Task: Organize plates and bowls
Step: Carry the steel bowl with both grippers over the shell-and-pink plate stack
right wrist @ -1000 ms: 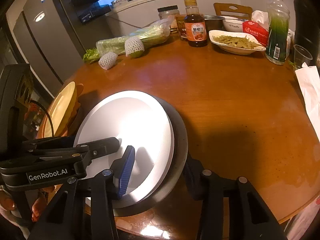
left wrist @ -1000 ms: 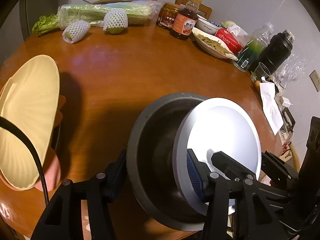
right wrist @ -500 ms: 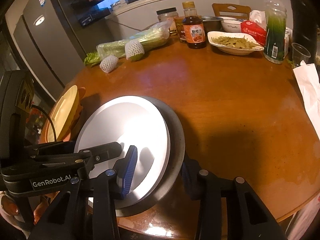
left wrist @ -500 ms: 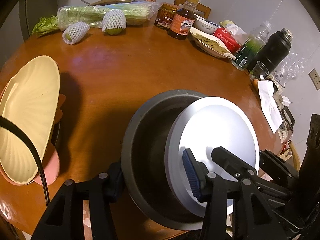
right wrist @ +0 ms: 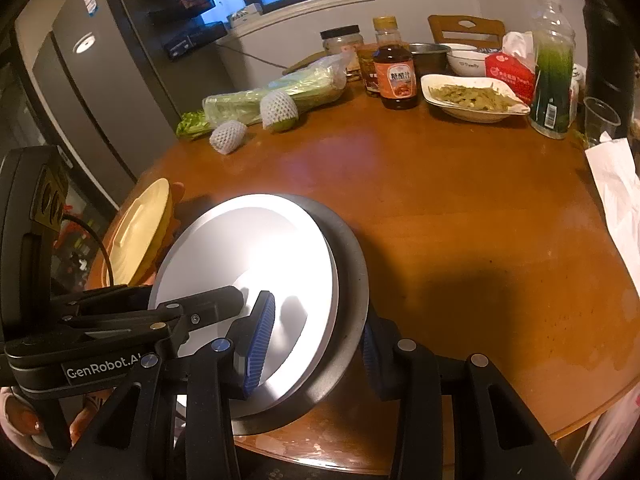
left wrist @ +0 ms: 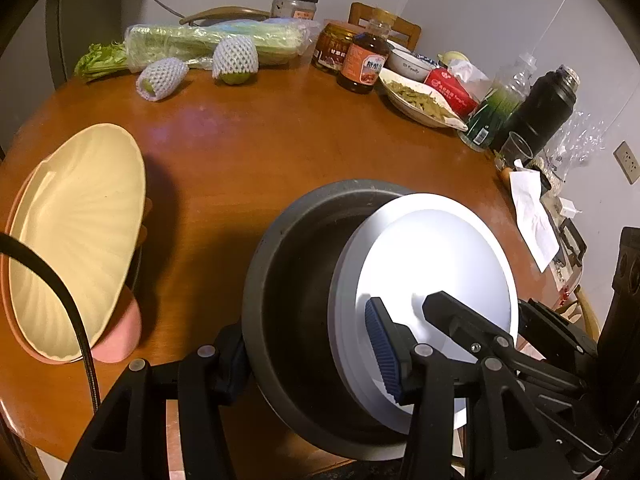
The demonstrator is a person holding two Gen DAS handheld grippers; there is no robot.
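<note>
Your left gripper (left wrist: 306, 354) and right gripper (right wrist: 316, 338) both straddle the near rim of the round dark grey bowl (left wrist: 296, 280) with the white round plate (left wrist: 432, 272) nested inside; firm contact, cannot tell. Stack sits at 6 o'clock. The cream ribbed plate (left wrist: 76, 236), leaning on a pink dish (left wrist: 120, 336) at 9 o'clock, looks unsorted.

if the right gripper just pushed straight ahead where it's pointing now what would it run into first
Nothing for a good stretch: the right gripper is clamped on the white plate and dark bowl, so they'd travel along. Ahead lies bare table; probably the sauce bottle or dish of greens first, though depth is unclear.
</note>
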